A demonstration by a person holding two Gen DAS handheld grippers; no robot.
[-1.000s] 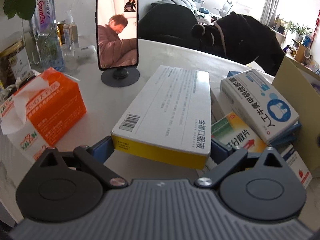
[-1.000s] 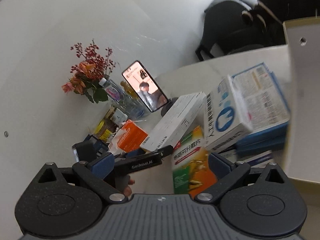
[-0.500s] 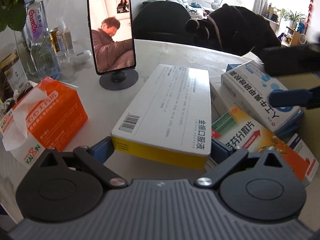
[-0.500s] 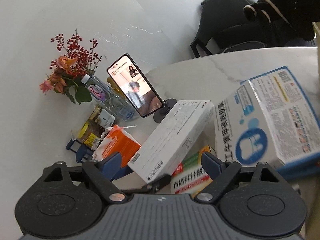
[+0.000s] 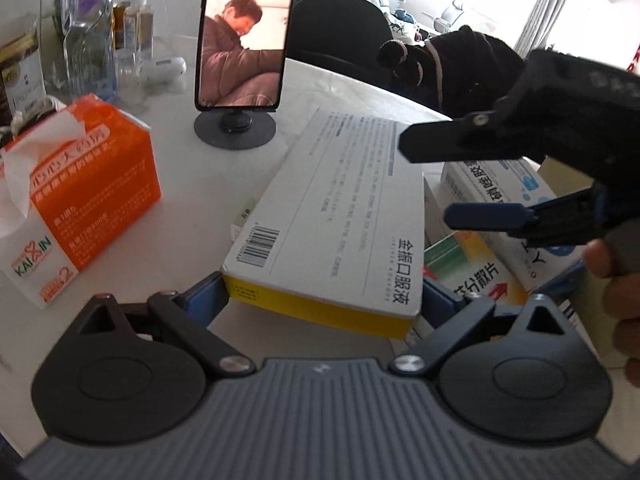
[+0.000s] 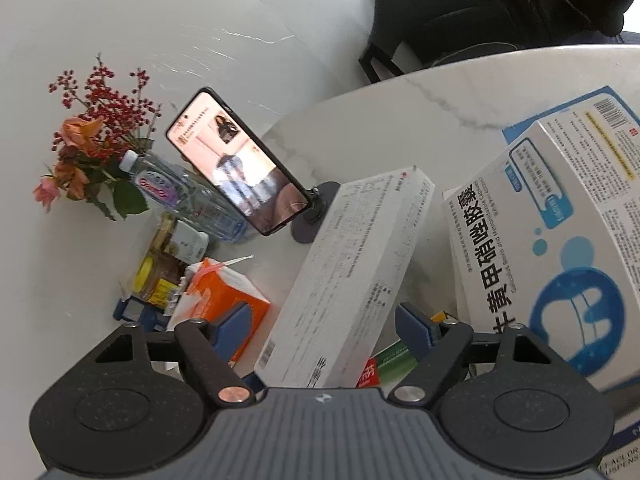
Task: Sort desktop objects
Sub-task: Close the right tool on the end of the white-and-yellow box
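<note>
Two grippers are set around one long flat white cardboard box with a yellow edge (image 5: 336, 216), which lies on the white marble-look tabletop (image 5: 188, 184), its right side propped on a pile of smaller medicine cartons. The left gripper (image 5: 322, 292) is closed on the box's near end, blue pads pressed against both long sides. The right gripper (image 6: 324, 320) is brought over the same box from the other side; its jaws have just been closing, about 2/3 open, with the box between them but gaps seen at each pad, so no hold yet.

Handling, as judged: thin printed card, light, stiff enough along its length but easily dented if squeezed hard; smooth faces, probably a bit slippery. Best taken across the narrow width, on the long edges, near an end or mid-length.

Nearby cartons: a white-and-blue medicine box (image 6: 560, 248) w/ glossy print is stacked at right, a green-orange-yellow carton (image 5: 476, 268) under it. An orange-and-white soft tissue pack (image 5: 80, 208) sits at left, paper pulled up at top. A black smartphone on a round stand (image 5: 244, 36) is upright behind, apart from the box.
</note>
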